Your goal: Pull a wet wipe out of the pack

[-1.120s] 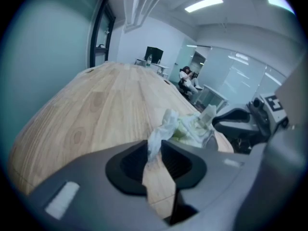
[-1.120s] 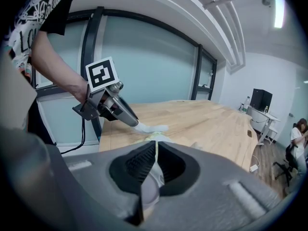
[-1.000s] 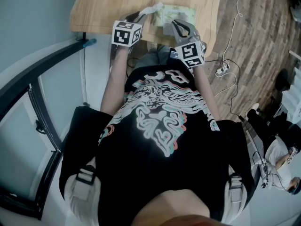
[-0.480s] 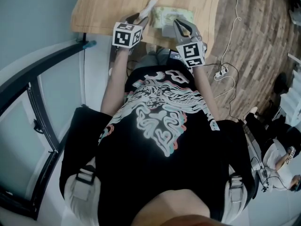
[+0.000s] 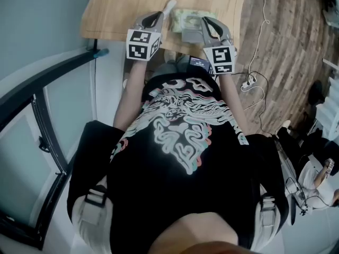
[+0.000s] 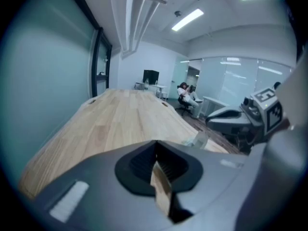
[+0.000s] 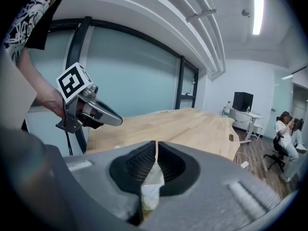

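The left gripper (image 5: 159,17) has its jaws pressed together on a thin pale strip, seemingly the wet wipe (image 5: 169,5), which pokes out past its tip. The right gripper (image 5: 204,21) clamps the edge of the wipe pack (image 5: 186,19) at the near edge of the wooden table (image 5: 122,4).

Left gripper (image 5: 158,16) at wet wipe (image 5: 169,5), right gripper (image 5: 204,21) at pack (image 5: 186,18).

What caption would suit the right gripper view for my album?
Right gripper clamped on the wet wipe pack, long wooden table ahead.
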The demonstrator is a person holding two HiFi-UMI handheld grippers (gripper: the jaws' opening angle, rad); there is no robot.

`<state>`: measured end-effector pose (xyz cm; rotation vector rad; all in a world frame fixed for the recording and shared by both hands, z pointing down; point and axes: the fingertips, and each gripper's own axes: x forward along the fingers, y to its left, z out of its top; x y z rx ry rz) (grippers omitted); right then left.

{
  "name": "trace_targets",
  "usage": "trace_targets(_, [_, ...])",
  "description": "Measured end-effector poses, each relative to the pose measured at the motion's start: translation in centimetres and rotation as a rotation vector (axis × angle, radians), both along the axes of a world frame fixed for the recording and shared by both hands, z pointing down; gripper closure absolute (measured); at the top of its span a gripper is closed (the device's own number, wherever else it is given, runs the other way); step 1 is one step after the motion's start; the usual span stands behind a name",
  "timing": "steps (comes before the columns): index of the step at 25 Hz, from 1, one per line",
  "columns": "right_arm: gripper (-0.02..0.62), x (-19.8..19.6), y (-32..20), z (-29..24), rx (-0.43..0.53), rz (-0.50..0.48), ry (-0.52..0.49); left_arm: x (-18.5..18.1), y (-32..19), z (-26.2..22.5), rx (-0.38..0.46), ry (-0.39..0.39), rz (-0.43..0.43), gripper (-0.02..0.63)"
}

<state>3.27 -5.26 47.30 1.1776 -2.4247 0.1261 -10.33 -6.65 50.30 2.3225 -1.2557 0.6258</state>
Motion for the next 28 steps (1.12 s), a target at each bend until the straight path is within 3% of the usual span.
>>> trace_targets(6, [0.583,0.8,-0.4,-2.2,0.038,0.067,-0.031,0.6,-0.4,-4.3,0.132,0.038,0.014,0.617])
trace_targets(15, [0.595,1.3,-1.3,-6.6,0.169,0.146,-0.048,1.0,-0.5,-9.2,0.301,0.064,0.027,0.617])
trace_targets(19, [0.595,1.6,-1.6,-7.4,0.174,0.171,-0.074,1.0,-0.8,-9.9,0.335,0.018,0.043,0.617])
trace_targets(25, [0.597,1.7,-1.8,-8.0,0.186,0.172,-0.083,1.3,-1.1,-10.9,0.366,0.066,0.043,0.617])
trace_targets(28, [0.597,1.8,-1.8,-7.9,0.176,0.169,-0.096,1.4,-1.0,-10.9,0.362,0.055,0.049,0.617])
